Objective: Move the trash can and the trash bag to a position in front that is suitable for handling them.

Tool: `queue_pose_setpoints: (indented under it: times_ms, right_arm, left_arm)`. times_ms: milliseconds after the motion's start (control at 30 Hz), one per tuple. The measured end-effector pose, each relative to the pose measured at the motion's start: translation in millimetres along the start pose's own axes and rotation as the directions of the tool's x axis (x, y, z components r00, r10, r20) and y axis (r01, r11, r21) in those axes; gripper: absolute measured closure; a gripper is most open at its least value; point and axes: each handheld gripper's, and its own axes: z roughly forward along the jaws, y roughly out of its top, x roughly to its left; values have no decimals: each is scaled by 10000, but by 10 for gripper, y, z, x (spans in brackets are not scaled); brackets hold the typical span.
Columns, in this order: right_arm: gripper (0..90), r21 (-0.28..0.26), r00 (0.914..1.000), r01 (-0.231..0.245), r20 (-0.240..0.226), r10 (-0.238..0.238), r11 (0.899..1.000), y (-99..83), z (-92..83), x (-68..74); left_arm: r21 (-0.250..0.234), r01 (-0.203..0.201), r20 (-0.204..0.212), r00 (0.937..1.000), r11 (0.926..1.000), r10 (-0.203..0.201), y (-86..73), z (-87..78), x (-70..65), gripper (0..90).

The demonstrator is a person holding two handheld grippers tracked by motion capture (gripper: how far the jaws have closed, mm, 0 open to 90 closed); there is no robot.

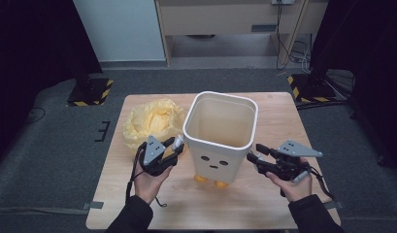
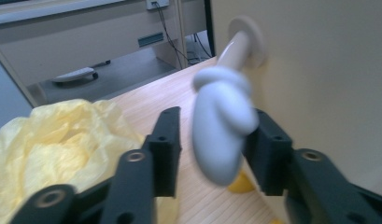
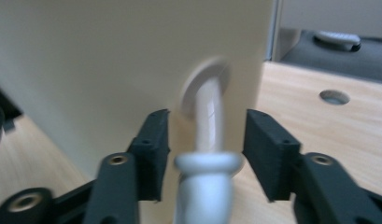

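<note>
A cream bin (image 1: pixel 220 145) with a drawn face and orange feet (image 1: pixel 209 180) stands upright in the middle of the wooden table (image 1: pixel 278 116). A white arm with a mitten hand (image 2: pixel 221 135) sticks out of its left side. It lies between the jaws of my left gripper (image 1: pixel 175 148) (image 2: pixel 215 122); the right pad is against it and the left pad stands clear. The bin's other arm (image 3: pixel 209 116) runs between the jaws of my right gripper (image 1: pixel 254 154) (image 3: pixel 208 122), with a gap on each side. Both grippers are open.
A crumpled yellow plastic bag (image 1: pixel 152 121) (image 2: pixel 53 149) lies on the table left of the bin, just beyond my left gripper. A round hole (image 3: pixel 334 96) is in the tabletop near the far right corner. Black stands with striped bases (image 1: pixel 91 92) (image 1: pixel 310 90) flank the table's far edge.
</note>
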Motion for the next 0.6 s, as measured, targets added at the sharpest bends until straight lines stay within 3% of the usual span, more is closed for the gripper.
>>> queue_pose_setpoints:
  times_ms: [100, 200, 267, 433, 600]
  right_arm:
    - [442, -473, 9995, -245, 202, 255, 9986, 70, -118, -85]
    - [407, -1039, 9976, -512, 402, 557, 9933, 129, -238, -167]
    - [373, -1258, 9948, -536, 791, 639, 9906, 149, -286, -224]
    - [332, -1178, 9853, -465, 1583, 650, 9919, 83, -302, -363]
    - [305, -876, 9771, -517, 2013, 685, 9948, -36, -259, -493]
  left_arm:
    - [218, -271, -64, 9996, 9994, 272, -112, -125, 98, 443]
    - [688, -473, -379, 9980, 9965, 500, -234, -244, 210, 417]
    - [926, -297, -601, 9976, 9953, 354, -305, -275, 315, 411]
    - [1199, 400, -1244, 9919, 9920, -250, -408, -191, 581, 372]
    - [1304, 437, -1665, 9858, 9905, -216, -475, -32, 802, 316]
